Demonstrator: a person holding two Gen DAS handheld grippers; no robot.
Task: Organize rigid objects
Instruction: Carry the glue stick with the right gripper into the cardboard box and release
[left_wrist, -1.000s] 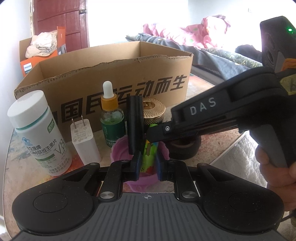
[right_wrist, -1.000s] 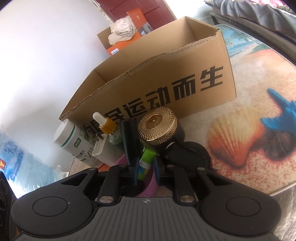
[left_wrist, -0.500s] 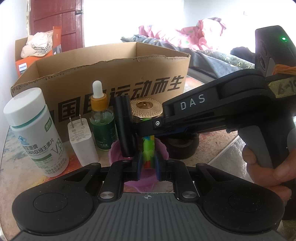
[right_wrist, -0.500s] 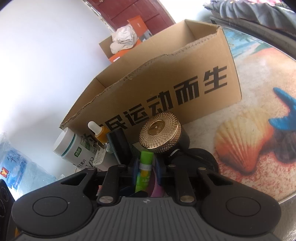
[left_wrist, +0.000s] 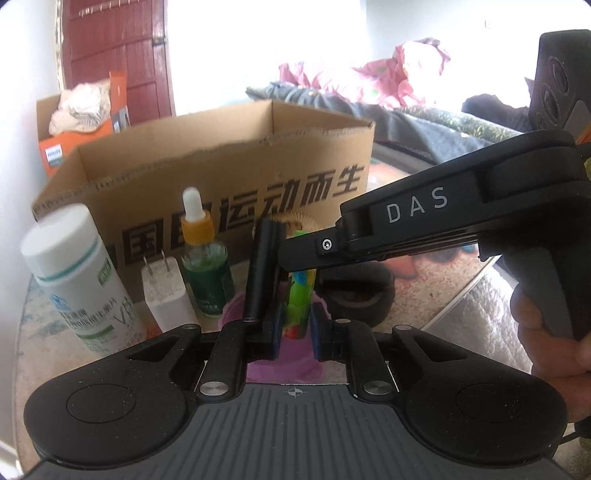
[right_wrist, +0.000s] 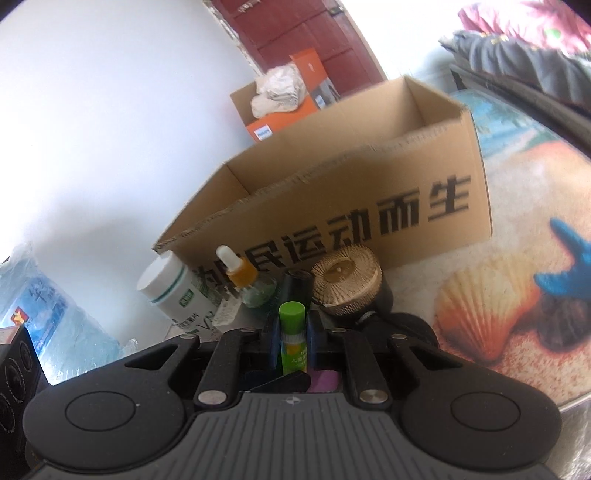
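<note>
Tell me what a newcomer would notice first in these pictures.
Probably the right gripper shut on a green glue stick, lifting it from a purple cup that the left gripper straddles. Behind stands an open cardboard box with bold black lettering. Along its front are a white bottle, a charger, a dropper bottle and a gold-lidded jar.

You are lifting the green glue stick (right_wrist: 292, 334) higher out of the purple cup (left_wrist: 280, 363) with your right gripper (right_wrist: 291, 343), its jaws pinching it, while its green cap is rising past the black tube (right_wrist: 295, 282).
</note>
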